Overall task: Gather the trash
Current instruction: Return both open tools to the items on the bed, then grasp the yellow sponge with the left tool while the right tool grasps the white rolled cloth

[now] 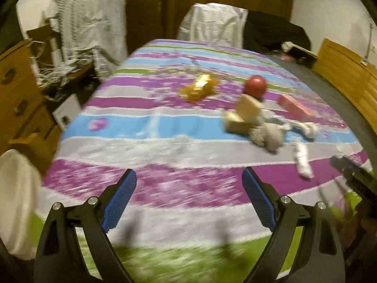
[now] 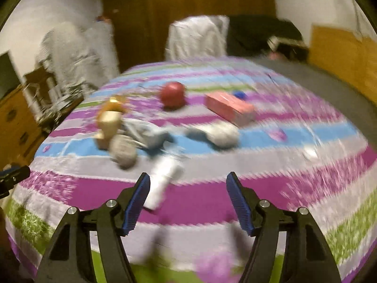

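While both grippers, left gripper [image 1: 189, 175] and right gripper [image 2: 188, 180], hover spread and empty above the striped bedspread [image 2: 200, 198], align the right one over the nearby white tube [image 2: 162, 179], then descend squarely before closing.

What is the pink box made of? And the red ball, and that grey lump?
The pink box looks like thin matte cardboard: flat faces, sharp edges. The red ball seems smooth and slightly shiny, perhaps plastic or a real fruit; the blur leaves that open. The grey lump looks like crumpled paper or soft cloth, dull and wrinkled.
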`<state>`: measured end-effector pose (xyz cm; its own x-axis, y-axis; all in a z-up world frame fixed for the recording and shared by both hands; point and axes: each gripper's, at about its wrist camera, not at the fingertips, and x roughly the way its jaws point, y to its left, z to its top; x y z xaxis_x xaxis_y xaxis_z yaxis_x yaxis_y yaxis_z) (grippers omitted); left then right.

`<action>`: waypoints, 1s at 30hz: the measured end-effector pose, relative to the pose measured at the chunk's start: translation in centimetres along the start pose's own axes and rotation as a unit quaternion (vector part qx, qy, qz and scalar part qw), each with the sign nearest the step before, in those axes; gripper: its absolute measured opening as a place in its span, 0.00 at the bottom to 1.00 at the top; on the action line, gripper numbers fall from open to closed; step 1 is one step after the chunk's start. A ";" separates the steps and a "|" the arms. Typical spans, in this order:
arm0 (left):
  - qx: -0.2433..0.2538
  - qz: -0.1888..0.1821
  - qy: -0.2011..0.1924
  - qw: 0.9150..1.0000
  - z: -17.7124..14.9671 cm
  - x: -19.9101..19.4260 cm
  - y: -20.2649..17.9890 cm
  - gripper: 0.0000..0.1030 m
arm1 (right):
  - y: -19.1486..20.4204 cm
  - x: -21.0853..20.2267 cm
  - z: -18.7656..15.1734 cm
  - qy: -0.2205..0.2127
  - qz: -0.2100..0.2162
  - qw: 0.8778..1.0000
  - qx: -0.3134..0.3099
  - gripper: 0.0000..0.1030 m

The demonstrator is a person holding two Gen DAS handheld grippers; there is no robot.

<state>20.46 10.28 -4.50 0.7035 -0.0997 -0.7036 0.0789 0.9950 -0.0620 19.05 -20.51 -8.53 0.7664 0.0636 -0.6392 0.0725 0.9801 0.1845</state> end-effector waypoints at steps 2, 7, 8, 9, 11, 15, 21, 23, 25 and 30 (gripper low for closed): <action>0.009 -0.019 -0.002 1.000 1.0 1.1 -2.3 0.85 | -1.2 0.7 -0.3 0.010 0.018 1.000 0.017 0.68; 0.033 -0.042 -0.032 0.998 5.1 3.7 -7.0 0.85 | -0.7 2.3 -0.2 0.055 0.108 0.991 0.056 0.68; 0.034 -0.043 -0.033 0.998 6.1 4.5 -7.8 0.85 | -0.1 2.7 -0.2 0.059 0.117 0.990 0.052 0.68; 0.034 -0.043 -0.033 0.998 6.9 5.1 -8.2 0.85 | 0.2 3.1 -0.4 0.061 0.120 0.990 0.047 0.68; 0.037 -0.040 -0.027 0.998 8.4 6.9 -9.2 0.85 | 0.8 3.1 -0.5 0.063 0.126 0.989 0.049 0.68; 0.058 -0.006 -0.007 0.998 9.8 10.9 -10.8 0.85 | 1.0 3.6 -0.7 0.073 0.129 0.987 0.061 0.68; 0.063 -0.014 0.026 0.998 9.0 12.0 -9.5 0.36 | 1.6 3.3 -0.1 0.071 0.133 0.987 0.057 0.68; 0.027 -0.034 -0.009 0.999 9.0 9.1 -7.7 0.36 | 1.9 3.3 0.3 0.069 0.139 0.986 0.057 0.68; -0.007 -0.054 -0.044 0.998 8.9 5.4 -5.6 0.35 | 2.7 3.4 0.7 0.069 0.141 0.986 0.053 0.68; -0.049 -0.040 -0.086 0.994 6.3 -1.0 -1.4 0.35 | 5.7 4.8 1.3 0.087 0.118 0.989 0.028 0.63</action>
<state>24.09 8.89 0.73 0.8092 -0.1713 -0.5620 0.0773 0.9793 -0.1873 24.00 -14.84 -9.61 0.6459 0.3246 -0.6910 -0.0560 0.9228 0.3811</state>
